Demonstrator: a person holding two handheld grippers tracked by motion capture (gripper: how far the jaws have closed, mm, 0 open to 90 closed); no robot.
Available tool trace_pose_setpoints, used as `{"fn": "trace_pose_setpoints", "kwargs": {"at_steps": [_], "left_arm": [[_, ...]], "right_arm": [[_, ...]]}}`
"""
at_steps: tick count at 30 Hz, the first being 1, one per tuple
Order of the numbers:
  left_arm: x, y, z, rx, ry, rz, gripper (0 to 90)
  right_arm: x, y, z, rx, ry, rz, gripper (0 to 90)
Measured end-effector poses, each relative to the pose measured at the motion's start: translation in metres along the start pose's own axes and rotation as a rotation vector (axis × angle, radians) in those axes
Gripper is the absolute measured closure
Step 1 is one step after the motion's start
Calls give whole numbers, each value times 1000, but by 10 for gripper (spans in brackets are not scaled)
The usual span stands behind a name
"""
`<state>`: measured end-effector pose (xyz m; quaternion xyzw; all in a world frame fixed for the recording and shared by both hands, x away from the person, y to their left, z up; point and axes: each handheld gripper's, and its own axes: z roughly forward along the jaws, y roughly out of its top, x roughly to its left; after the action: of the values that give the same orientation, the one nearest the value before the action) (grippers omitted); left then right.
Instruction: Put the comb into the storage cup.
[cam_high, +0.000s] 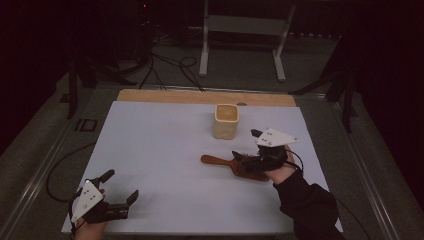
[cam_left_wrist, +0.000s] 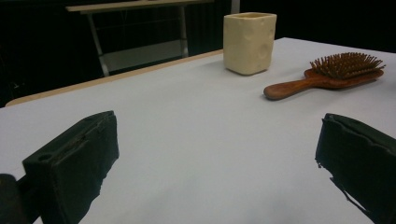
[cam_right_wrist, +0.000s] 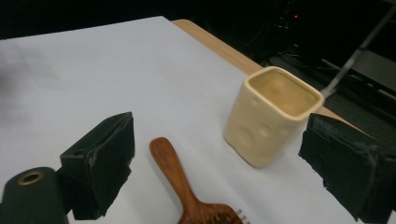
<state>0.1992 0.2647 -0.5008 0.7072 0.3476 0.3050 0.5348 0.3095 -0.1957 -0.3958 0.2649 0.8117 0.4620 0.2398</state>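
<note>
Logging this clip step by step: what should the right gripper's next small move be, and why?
Probably lower the right gripper and close on the hairbrush: its jaws stand open on either side of the wooden handle, not touching it, and the brush lies flat on the table beside the cream cup.

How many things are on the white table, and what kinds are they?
Wooden hairbrush: 1
Cream cup: 1
Gripper: 2, the left gripper and the right gripper
Total: 4
</note>
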Motion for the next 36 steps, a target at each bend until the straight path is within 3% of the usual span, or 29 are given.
{"fn": "trace_pose_setpoints", "kwargs": {"at_steps": [10, 17, 30, 36], "left_arm": [[0, 0, 0, -4, -4, -3, 0], [0, 0, 0, -4, -6, 0, 0], [0, 0, -1, -7, -7, 1, 0], [0, 0, -1, -6, -8, 2, 0]], "right_arm": [[4, 6, 25, 15, 43, 7, 97], [8, 7, 41, 47, 33, 2, 117], [13, 0, 70, 103, 62, 18, 156], [16, -4, 84, 135, 61, 42, 288]]}}
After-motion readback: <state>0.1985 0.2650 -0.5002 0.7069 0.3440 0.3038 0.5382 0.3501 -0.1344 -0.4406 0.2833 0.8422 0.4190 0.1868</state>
